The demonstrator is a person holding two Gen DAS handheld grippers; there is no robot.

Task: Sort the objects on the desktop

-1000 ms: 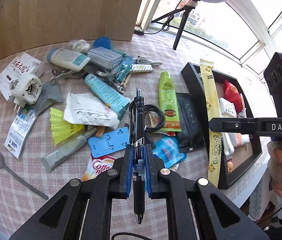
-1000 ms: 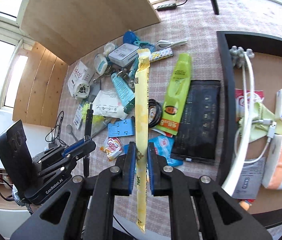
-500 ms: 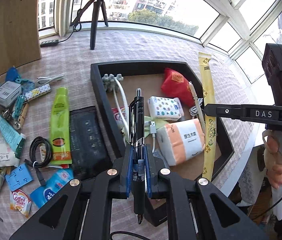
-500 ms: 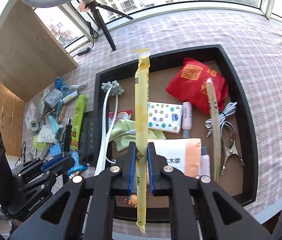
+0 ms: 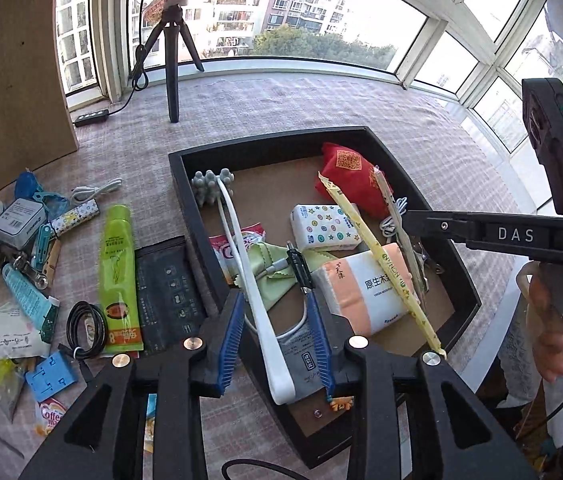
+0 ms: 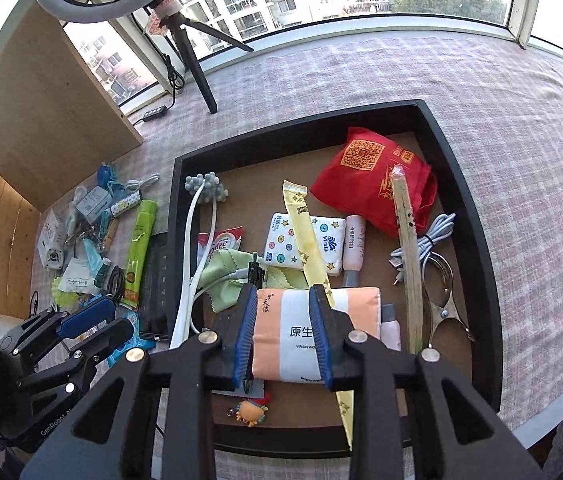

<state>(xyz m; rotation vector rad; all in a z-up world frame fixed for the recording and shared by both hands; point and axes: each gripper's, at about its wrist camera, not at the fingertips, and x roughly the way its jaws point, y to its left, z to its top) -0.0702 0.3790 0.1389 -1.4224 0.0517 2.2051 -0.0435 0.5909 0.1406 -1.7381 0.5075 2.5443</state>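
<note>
On the checked cloth [image 5: 321, 100], the black tray [image 6: 461, 184] holds plenty, with many things left beside it. The left gripper [image 5: 277, 340] and right gripper [image 6: 283, 332] are opening, dropping the pen [image 5: 299, 268] and yellow stick pack [image 6: 309, 248].

Checked tablecloth [image 5: 321, 100] carries black tray [image 5: 433, 200], scattered clutter [image 5: 41, 272].

Both cams ride on the grippers and look steeply down along the fingers, pretty close over the black tray [image 5: 185, 200] [image 6: 457, 184]. The left view sits off the tray's left side, so it also gets the clutter on the checked cloth [image 5: 281, 96]. The right view hangs more squarely over the tray. Both share the tray, tripod [image 5: 171, 60] [image 6: 197, 64] and windows.
</note>
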